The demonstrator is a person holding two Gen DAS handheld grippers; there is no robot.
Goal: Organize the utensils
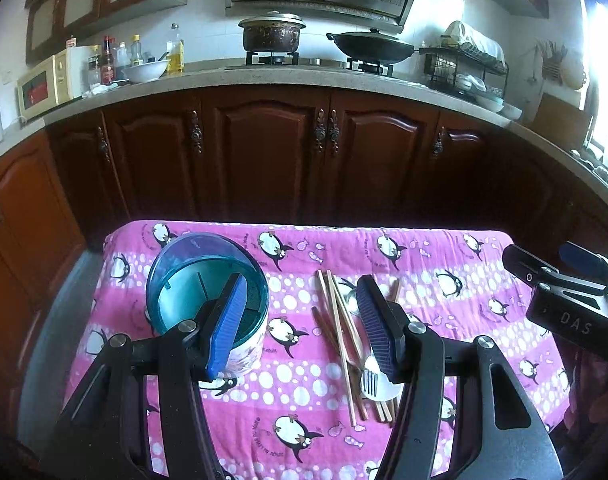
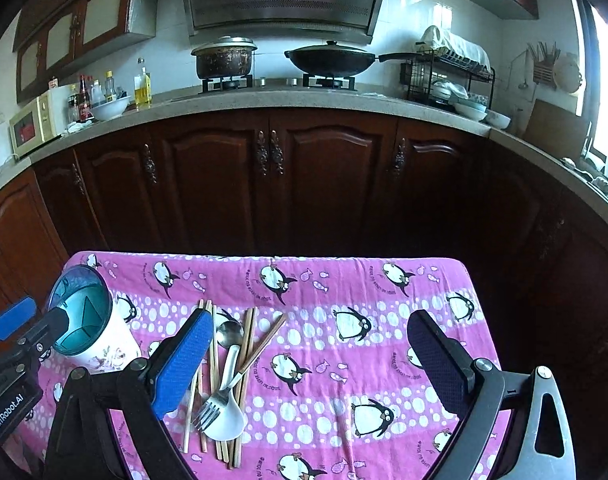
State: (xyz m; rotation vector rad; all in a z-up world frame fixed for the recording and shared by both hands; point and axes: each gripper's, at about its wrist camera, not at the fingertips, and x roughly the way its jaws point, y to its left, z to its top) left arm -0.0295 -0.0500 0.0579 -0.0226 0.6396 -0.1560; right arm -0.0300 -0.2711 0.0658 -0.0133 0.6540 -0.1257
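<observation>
Step in hand: opening approach, nothing sorted; utensil pile (image 2: 223,376) (chopsticks, fork, metal spoon, white spoon) mid-desk toward near edge; holder cup (image 1: 207,304) near left edge, empty; left gripper (image 1: 299,328) wide open, holding nothing; right gripper (image 2: 312,364) wide open, holding nothing; next: single out one piece from the overlapping heap; pink cloth (image 2: 384,292) soft beneath.

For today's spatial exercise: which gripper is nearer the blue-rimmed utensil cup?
Left. The left gripper hovers right beside the cup, one finger overlapping its rim. The right gripper hangs farther right, over the cloth.
</observation>
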